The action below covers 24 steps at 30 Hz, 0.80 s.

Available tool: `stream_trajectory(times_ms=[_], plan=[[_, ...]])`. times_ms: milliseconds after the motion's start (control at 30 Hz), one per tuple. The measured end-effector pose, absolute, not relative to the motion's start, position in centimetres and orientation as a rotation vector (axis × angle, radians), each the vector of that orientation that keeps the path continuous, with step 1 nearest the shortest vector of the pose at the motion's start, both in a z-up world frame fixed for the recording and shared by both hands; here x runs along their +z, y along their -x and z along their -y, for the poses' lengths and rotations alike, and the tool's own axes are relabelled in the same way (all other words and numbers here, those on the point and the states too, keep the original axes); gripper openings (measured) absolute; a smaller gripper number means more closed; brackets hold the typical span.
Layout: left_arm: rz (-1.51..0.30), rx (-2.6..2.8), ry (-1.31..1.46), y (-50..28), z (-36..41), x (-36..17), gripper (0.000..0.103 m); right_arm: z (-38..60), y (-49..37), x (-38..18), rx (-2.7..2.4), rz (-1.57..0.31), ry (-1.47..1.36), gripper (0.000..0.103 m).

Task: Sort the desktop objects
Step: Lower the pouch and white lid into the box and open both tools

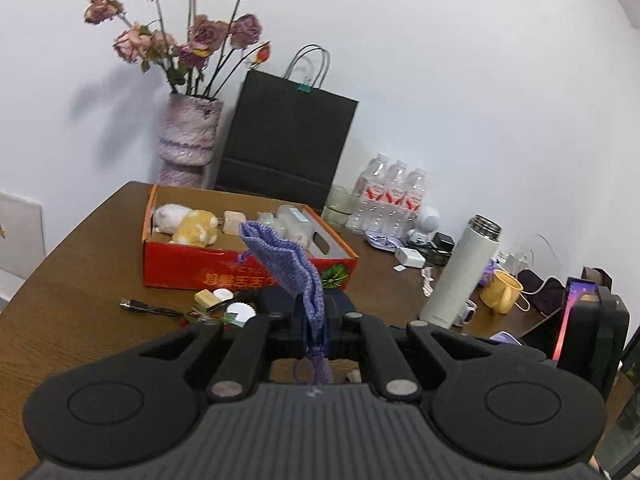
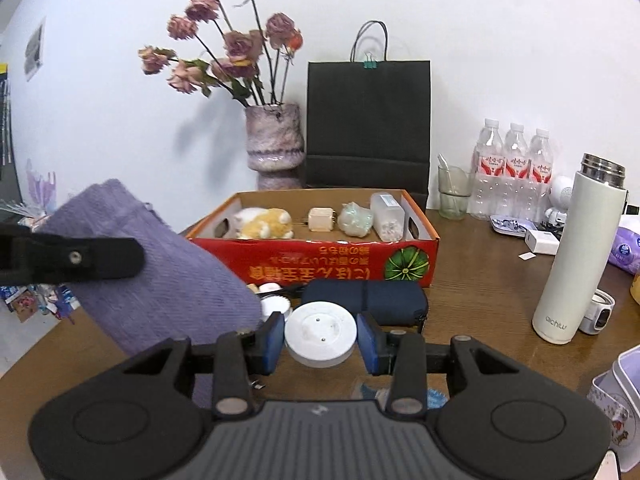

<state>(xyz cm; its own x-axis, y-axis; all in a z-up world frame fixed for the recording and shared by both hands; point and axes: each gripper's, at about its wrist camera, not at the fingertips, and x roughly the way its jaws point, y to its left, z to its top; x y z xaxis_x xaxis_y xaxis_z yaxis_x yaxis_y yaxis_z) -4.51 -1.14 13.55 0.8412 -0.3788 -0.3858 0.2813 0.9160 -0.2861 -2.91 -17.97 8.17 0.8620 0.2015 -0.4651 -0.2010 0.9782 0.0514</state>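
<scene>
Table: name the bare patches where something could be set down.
Bare wood lies left of the red box and between it and the white flask. Crowded: the front of the box around the navy pouch, and the right edge behind the flask.

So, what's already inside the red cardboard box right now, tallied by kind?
In the red cardboard box, from the right wrist view:
Plush toys: 1 (white and yellow bundle; may be more)
Beige cube: 1
Pale green lump: 1
Clear plastic container: 1
Total: 4

Two low wrist views toward the wall (shared red box (image 1: 248, 268) (image 2: 320, 268)).
</scene>
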Motion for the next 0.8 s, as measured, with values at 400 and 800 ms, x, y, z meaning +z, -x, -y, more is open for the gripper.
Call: stream_trajectory(times_ms=[400, 800], plan=[[-0.404, -0.357, 0.158, -4.8, 3.0, 16.9, 0.007, 20.8, -1.7, 11.6, 0.196, -0.420, -0.031, 0.038], [-0.614, -0.283, 0.334, -24.9, 3.6, 12.5, 0.007, 22.1, -22.7, 11.2, 0.220, -0.649, -0.080, 0.038]])
